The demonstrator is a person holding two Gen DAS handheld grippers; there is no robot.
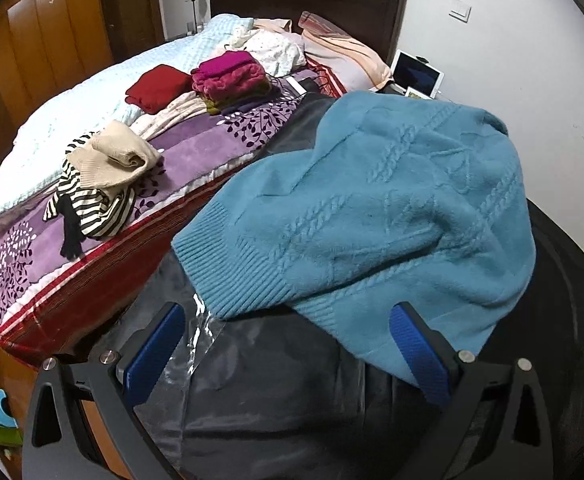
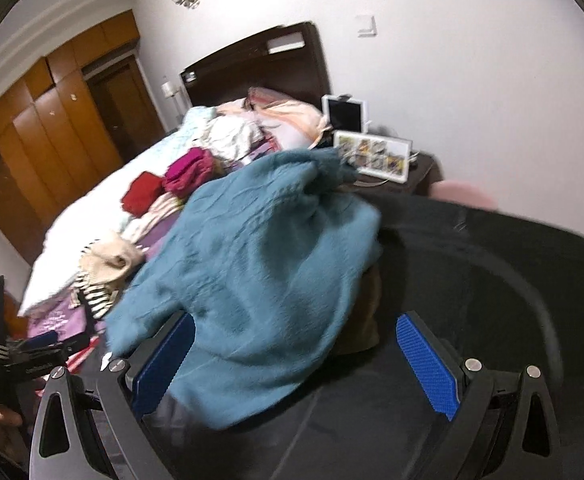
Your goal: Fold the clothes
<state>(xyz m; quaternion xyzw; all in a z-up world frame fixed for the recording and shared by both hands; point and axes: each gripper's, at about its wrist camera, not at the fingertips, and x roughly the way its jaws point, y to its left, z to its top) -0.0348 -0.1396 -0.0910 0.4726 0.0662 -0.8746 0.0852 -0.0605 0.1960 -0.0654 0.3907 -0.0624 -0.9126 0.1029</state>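
**Teal sweater lying just ahead of both open grippers**

The teal sweater [image 1: 356, 216] is lying bunched on a dark cloth-covered surface [image 1: 275, 408] at the foot of the bed [image 1: 195, 148], not yet spread flat. In the left wrist view its ribbed hem is facing the camera and running from lower left toward lower right, while the cable-knit body is rising away toward the wall; so its long axis is running roughly away from the grippers, with the hem as the near edge.

The left gripper [image 1: 287, 352] is sitting with its blue pads wide apart and nothing between them. The hem is hanging just above and ahead of the gap, and the sweater's lower right corner is draping against or just over the right-hand pad [image 1: 420, 356]; real contact is hard to confirm. The right gripper [image 2: 296, 364] is likewise standing with its jaws apart, and the sweater [image 2: 251, 280] is spilling into the gap from the left side, overlapping the left-hand pad [image 2: 163, 364]. That view is blurred, so finer detail is uncertain.

Both grippers are sitting about equally near, the left at the hem, the right at the sweater's near right flank. Farther up the bed, a red folded garment [image 1: 157, 88], a magenta stack [image 1: 231, 76] and a striped and cream heap [image 1: 99, 184] are lying well apart from the sweater.
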